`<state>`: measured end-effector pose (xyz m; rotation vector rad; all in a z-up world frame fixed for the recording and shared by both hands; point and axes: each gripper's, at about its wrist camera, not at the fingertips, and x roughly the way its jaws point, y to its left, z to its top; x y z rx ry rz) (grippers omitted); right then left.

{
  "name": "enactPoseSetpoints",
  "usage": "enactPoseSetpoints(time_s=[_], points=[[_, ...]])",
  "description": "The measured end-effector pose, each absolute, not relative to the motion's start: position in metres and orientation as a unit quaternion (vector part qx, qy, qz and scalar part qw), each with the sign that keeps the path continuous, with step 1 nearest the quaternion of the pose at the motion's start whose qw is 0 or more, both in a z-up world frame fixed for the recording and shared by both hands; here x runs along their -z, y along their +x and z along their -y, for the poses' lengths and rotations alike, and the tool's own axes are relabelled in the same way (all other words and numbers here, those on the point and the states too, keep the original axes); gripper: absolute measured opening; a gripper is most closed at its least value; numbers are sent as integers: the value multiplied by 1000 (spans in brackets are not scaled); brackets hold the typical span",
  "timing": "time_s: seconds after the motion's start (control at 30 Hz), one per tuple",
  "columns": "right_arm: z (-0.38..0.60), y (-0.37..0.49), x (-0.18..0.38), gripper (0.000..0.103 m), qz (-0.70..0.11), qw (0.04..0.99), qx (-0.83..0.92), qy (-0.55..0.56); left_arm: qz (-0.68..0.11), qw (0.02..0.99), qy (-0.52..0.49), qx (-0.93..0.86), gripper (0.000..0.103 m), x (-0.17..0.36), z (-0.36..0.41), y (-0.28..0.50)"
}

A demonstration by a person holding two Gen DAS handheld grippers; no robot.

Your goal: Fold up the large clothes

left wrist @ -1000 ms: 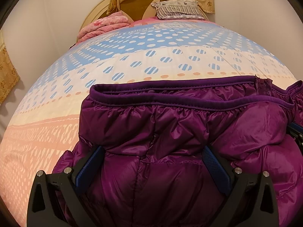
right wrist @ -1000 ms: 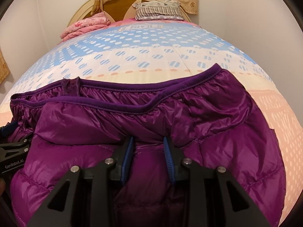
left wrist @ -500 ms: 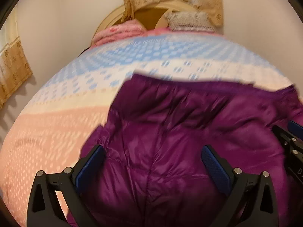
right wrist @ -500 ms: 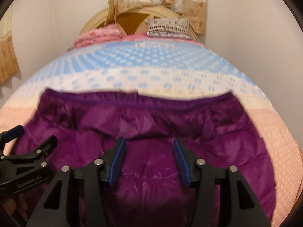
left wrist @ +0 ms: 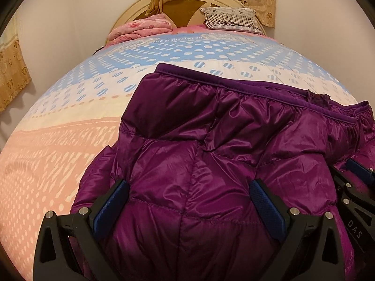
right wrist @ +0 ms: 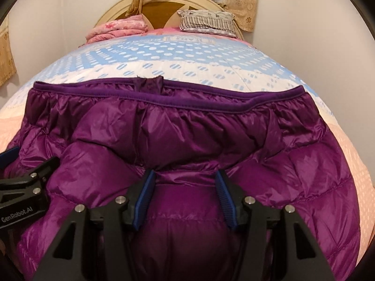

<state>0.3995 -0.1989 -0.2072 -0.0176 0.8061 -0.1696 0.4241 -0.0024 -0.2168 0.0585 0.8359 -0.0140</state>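
A shiny purple down jacket [left wrist: 211, 145] lies folded on the bed, its elastic hem edge toward the headboard; it also fills the right wrist view [right wrist: 187, 135]. My left gripper [left wrist: 187, 194] is wide open above the jacket's left part, holding nothing. My right gripper [right wrist: 185, 187] is open, its blue pads apart over the jacket's middle, holding nothing. The right gripper shows at the right edge of the left wrist view [left wrist: 354, 182]; the left gripper shows at the left edge of the right wrist view [right wrist: 23, 178].
The bed cover [left wrist: 70, 145] is pink, cream and blue with dots. A folded pink blanket [left wrist: 140, 29] and a patterned pillow [left wrist: 232, 18] lie by the headboard [right wrist: 173, 7]. Walls stand on both sides; curtains hang behind.
My right gripper has opened from nearly shut on a jacket fold and let it go. Both grippers have pulled back and up from the jacket, which now lies flat.
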Motion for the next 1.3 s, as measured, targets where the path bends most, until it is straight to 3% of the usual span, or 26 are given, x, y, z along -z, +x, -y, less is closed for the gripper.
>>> enactPoseSetpoints(time_s=[0.57,0.7,0.97,1.13,1.27,1.3], points=[[209,398,201,59,-398,916,51,16,-404,915,5,11,102,200,-8,398],[213,357,182,83,-362,931,37,20,-369,929,-11,-2,102,179,-37,337],[181,317,199,86,-348,935,41,-43,-394,912,-114,12,101,218,-79,303],[178,327,214,89,-365,928,53,-55,-388,908,-153,52,70,226,-70,307],[181,329,214,89,-371,926,51,-54,-377,913,-149,54,51,222,-69,308],[183,326,212,89,-371,926,48,-51,-370,915,-147,57,35,219,-69,306]])
